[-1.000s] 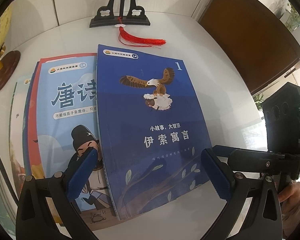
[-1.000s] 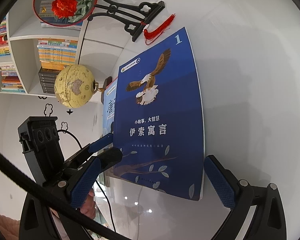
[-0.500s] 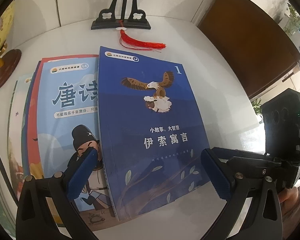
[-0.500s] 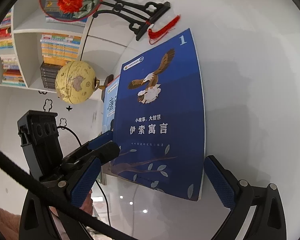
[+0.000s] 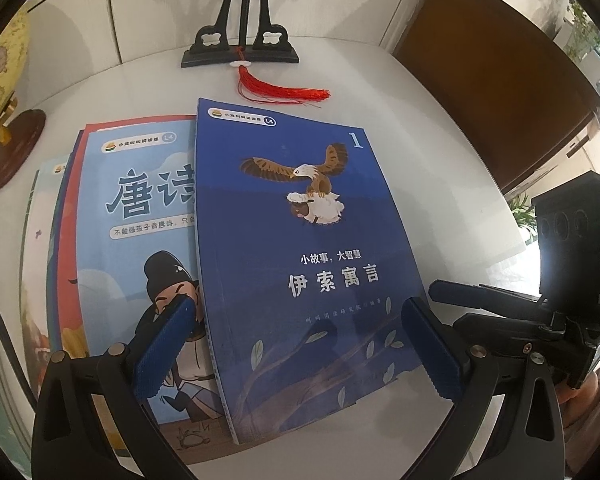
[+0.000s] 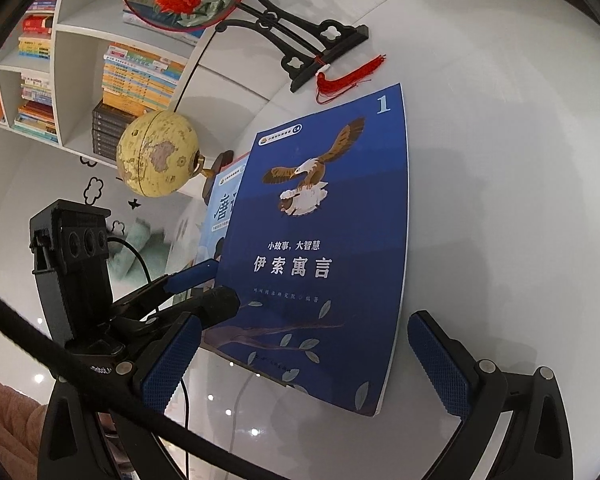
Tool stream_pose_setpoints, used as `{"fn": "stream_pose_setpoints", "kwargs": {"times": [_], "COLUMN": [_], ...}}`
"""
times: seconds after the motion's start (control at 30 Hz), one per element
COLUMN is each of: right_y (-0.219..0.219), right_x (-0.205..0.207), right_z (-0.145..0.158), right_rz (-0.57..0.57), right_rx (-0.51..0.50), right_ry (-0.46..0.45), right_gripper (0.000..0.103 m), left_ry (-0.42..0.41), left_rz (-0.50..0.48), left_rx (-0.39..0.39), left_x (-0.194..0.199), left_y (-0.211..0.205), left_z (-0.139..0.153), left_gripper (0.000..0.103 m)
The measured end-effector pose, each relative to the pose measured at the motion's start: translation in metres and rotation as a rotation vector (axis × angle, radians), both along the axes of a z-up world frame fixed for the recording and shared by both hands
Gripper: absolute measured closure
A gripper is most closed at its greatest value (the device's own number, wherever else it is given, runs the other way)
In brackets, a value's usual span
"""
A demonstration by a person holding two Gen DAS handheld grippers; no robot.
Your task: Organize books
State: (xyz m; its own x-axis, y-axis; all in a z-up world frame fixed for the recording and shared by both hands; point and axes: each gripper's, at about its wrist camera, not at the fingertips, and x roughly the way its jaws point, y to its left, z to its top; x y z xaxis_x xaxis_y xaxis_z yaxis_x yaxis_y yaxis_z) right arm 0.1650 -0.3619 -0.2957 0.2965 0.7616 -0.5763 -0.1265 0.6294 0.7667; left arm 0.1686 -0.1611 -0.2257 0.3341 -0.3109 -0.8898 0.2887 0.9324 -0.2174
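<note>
Now, blue book (image 5: 300, 264): between the spread jaws of left gripper (image 5: 300, 344).
Right gripper (image 6: 316, 364): jaws apart, book ahead, seemingly untouched.

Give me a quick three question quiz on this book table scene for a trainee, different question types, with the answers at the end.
1. True or false: the dark blue eagle-cover book lies partly over the light blue cartoon-cover book.
2. Multiple choice: the red tassel lies A) on the yellow globe, B) between the black carved stand and the dark blue book, C) under the books.
3. Fill in: the jaws of the left gripper and right gripper are both ____.

Key: 1 true; 2 B; 3 open.
</note>
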Motion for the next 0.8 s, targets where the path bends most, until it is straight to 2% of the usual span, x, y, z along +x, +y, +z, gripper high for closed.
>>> {"fn": "stream_pose_setpoints", "kwargs": {"times": [0.8], "right_y": [0.0028], "right_x": [0.0081], "right_z": [0.0009], "right_rz": [-0.003], "right_rx": [0.0], "right_ry": [0.001], "right_gripper": [0.0], "left_ry": [0.031], "left_rz": [0.006], "left_rx": [-0.043], "left_x": [0.0031], "left_y": [0.0039], "left_z": [0.0005], "left_gripper": [0.001]}}
